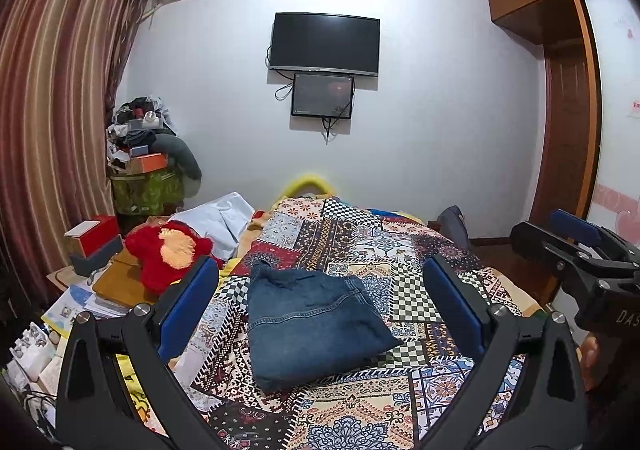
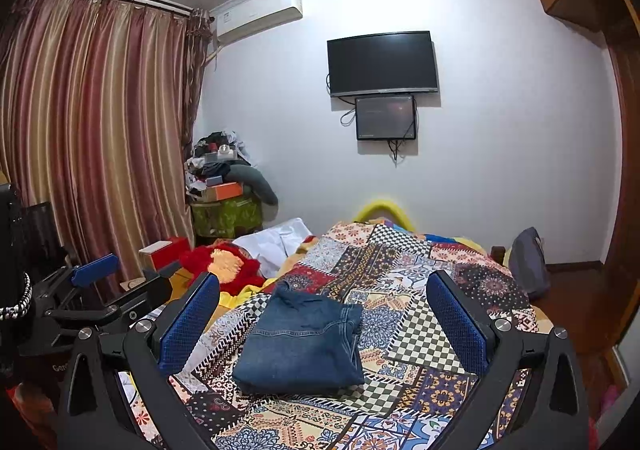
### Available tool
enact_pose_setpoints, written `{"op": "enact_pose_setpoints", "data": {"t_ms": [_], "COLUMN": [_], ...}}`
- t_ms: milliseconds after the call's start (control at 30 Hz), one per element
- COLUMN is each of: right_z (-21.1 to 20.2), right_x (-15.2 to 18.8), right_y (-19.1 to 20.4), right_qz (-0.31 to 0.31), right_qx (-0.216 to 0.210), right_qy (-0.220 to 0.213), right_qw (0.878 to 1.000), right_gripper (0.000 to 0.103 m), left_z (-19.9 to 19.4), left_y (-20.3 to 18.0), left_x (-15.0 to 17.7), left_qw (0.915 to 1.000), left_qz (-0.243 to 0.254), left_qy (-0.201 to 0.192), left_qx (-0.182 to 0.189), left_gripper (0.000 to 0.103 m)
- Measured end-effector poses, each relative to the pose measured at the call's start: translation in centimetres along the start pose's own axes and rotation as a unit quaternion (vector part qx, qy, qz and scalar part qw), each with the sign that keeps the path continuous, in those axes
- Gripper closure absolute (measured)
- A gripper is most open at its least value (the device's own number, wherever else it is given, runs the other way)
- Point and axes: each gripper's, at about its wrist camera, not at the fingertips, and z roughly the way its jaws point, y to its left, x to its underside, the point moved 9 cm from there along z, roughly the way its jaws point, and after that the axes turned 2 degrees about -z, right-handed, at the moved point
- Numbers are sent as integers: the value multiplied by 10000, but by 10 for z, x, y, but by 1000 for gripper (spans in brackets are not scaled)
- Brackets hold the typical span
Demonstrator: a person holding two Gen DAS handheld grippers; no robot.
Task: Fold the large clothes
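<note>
A pair of blue denim jeans (image 1: 312, 324) lies folded into a compact stack on the patchwork bedspread (image 1: 360, 242). It also shows in the right wrist view (image 2: 304, 346). My left gripper (image 1: 320, 290) is open and empty, held above the bed with the jeans between its blue pads, not touching them. My right gripper (image 2: 322, 298) is open and empty, likewise above and short of the jeans. The right gripper shows at the right edge of the left wrist view (image 1: 576, 246). The left gripper shows at the left of the right wrist view (image 2: 96, 278).
A red plush toy (image 1: 168, 254) and white cloth (image 1: 218, 217) lie at the bed's left side. Books and boxes (image 1: 104, 282) crowd a side table on the left. A dark bag (image 2: 528, 264) stands right of the bed. A TV (image 1: 325, 41) hangs on the far wall.
</note>
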Motion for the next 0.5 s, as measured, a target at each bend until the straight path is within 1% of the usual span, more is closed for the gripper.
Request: {"op": "enact_pose_setpoints", "data": {"t_ms": [267, 500], "right_z": [0, 4], "right_x": [-1, 1], "right_y": [2, 7], "right_qz": [35, 65], "right_qx": [51, 60], "right_qy": [-6, 35], "right_qw": [10000, 10000], "right_gripper": [0, 0], "left_z": [0, 2], "left_y": [0, -1], "left_x": [1, 1], "left_qw": [9999, 9999], "left_qz": [-80, -37], "left_qy": [18, 79], "left_qx": [58, 117], "left_gripper": [0, 0]}}
